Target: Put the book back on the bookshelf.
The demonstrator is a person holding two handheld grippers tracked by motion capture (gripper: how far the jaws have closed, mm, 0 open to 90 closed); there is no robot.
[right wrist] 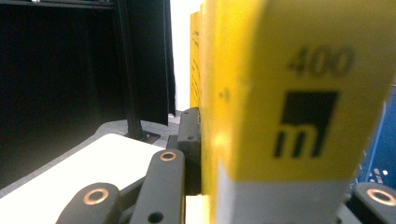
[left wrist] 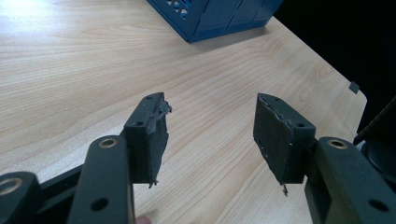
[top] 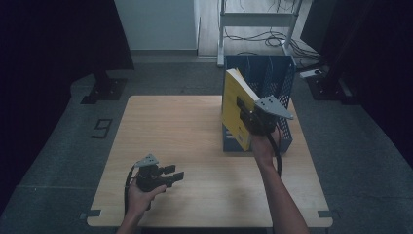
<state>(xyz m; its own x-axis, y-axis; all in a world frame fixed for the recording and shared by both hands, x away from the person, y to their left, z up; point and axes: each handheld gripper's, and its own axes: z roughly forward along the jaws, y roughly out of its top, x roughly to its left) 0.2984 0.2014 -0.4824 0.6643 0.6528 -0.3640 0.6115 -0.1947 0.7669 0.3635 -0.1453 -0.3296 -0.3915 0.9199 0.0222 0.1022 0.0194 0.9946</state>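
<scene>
Jaws of the right gripper [top: 253,118] are clamped on a yellow book [top: 237,108], held tilted above the table [top: 185,146] at the near-left side of a blue slotted file rack [top: 272,83] that stands by the table's far right edge. In the right gripper view the book's spine [right wrist: 289,93] reads "400" over a dark logo, with one black jaw pressed against its left face. Near the table's front left corner, the left gripper [top: 170,176] is held with its jaws wide apart and nothing between them, its worn pads [left wrist: 275,135] above bare wood.
</scene>
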